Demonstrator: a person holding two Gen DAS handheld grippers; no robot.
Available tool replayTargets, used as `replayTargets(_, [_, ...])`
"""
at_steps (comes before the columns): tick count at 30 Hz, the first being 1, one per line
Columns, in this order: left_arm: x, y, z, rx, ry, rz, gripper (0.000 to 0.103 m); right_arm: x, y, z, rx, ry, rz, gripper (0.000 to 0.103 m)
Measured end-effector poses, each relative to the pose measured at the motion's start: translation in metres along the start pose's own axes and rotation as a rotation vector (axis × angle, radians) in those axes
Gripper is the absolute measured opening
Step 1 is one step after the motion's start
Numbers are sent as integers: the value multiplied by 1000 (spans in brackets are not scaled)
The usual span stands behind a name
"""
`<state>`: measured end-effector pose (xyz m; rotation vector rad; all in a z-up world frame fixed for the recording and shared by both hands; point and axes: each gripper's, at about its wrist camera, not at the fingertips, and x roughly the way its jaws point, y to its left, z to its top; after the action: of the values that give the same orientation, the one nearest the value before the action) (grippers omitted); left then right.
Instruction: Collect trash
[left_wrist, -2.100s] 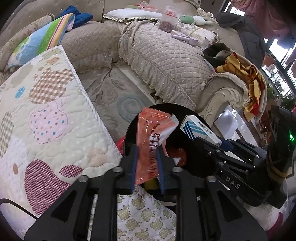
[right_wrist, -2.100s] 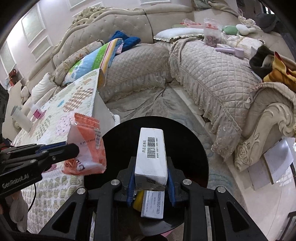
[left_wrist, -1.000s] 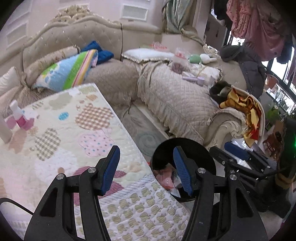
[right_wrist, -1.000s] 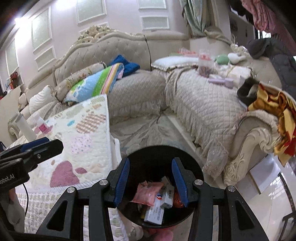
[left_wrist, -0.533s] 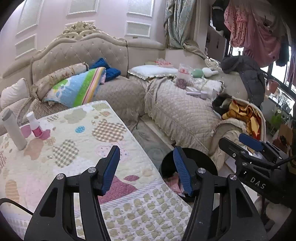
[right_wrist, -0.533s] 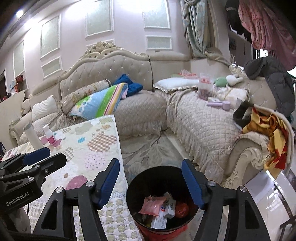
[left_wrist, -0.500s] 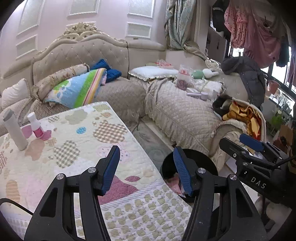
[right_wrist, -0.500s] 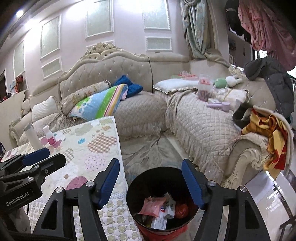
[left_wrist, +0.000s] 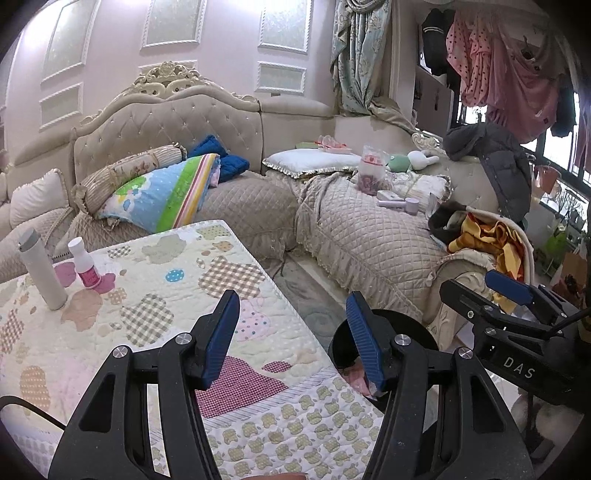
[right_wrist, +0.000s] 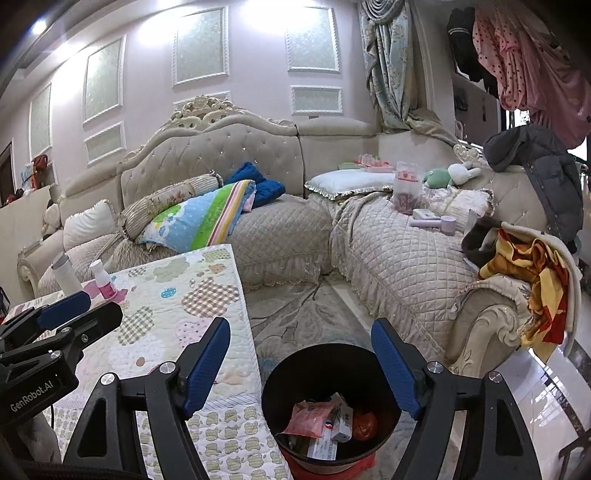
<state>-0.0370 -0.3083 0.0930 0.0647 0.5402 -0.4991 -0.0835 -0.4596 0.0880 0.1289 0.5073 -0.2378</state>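
Note:
A black round trash bin (right_wrist: 288, 373) stands on the floor by the table's corner; it also shows in the left wrist view (left_wrist: 410, 325). Inside lie an orange snack wrapper (right_wrist: 308, 413), a white carton (right_wrist: 341, 421) and other scraps. My left gripper (left_wrist: 291, 336) is open and empty above the quilted table (left_wrist: 129, 295). My right gripper (right_wrist: 301, 362) is open and empty above the bin. Each gripper shows in the other's view, the right one (left_wrist: 509, 291) and the left one (right_wrist: 62, 317).
A white bottle (left_wrist: 40, 273) and a small pink bottle (left_wrist: 85, 269) stand at the table's far left. A beige corner sofa (right_wrist: 295, 221) with pillows, a plastic bag and toys runs behind. Clothes lie over the sofa arm (right_wrist: 532, 266) at right.
Both grippers let go of their trash, the orange wrapper and the white carton, into the bin, opened, and rose up and back from it. The wrapper and carton now lie inside.

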Motion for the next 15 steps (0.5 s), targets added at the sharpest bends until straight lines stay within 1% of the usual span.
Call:
replayTargets(7, [2,0,0,3,-2,6,59,-1,1,1,2,0,-3,77])
replayTargets(15, [7,3,0,3,6,7,59,3,0,0,4,21,-10,77])
